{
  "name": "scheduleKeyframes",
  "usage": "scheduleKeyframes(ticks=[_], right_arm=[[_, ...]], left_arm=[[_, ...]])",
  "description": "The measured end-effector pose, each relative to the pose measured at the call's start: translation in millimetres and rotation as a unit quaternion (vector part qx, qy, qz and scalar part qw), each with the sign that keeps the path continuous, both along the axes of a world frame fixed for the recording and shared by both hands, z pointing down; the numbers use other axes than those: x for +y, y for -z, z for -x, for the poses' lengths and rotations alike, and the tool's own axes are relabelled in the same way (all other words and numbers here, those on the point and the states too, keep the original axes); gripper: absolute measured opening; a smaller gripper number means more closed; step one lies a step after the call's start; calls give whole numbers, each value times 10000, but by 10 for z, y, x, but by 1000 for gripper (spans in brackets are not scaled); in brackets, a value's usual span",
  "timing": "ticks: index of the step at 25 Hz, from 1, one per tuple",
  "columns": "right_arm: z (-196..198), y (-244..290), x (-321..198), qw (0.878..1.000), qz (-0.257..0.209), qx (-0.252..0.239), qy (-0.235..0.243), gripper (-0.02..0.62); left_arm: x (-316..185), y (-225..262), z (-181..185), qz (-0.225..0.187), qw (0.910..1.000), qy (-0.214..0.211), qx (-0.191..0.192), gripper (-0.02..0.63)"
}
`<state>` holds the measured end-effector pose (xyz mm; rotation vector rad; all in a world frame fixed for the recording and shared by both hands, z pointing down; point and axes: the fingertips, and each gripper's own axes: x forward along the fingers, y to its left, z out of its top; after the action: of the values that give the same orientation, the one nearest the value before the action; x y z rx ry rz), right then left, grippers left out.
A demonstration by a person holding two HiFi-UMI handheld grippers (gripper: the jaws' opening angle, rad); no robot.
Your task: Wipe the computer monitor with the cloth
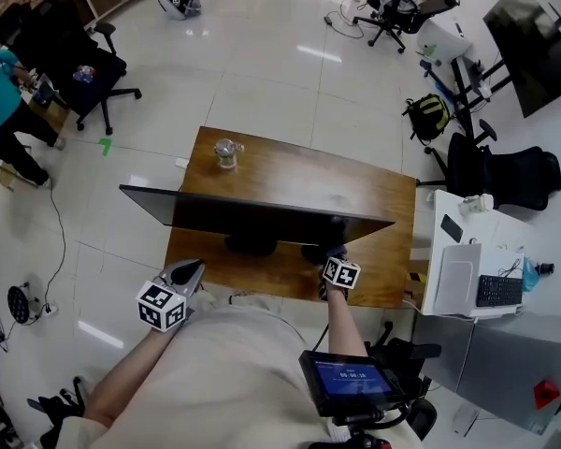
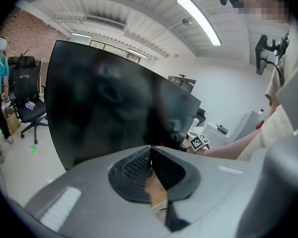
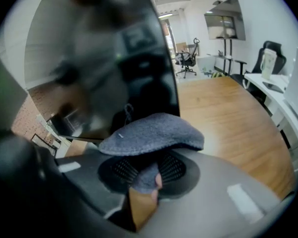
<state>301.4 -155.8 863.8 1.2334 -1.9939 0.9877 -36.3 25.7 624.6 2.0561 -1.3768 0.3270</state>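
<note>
The black monitor (image 1: 262,215) stands on the wooden desk (image 1: 355,190), its dark screen (image 2: 109,103) facing me. My right gripper (image 1: 334,255) is shut on a grey cloth (image 3: 151,135), held at the lower right part of the screen (image 3: 109,58). In the head view the monitor's top edge hides the cloth. My left gripper (image 1: 185,274) is shut with nothing in it, hanging off the desk's near left corner in front of the screen.
A small glass jar (image 1: 226,152) stands at the desk's far left. A white side table (image 1: 467,269) with a keyboard is to the right. Office chairs (image 1: 79,59) and a person (image 1: 5,110) are at the far left.
</note>
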Motion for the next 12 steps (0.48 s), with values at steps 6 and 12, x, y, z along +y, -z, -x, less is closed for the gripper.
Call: scheduleKeyframes(ticks=[6, 12], right_arm=[[173, -45, 62, 10000, 52, -17, -68, 83], [285, -43, 93, 9997, 116, -22, -227, 83]], left_arm=[[9, 0, 192, -23, 9999, 103, 12, 0], [15, 43, 470, -29, 9999, 156, 12, 0]])
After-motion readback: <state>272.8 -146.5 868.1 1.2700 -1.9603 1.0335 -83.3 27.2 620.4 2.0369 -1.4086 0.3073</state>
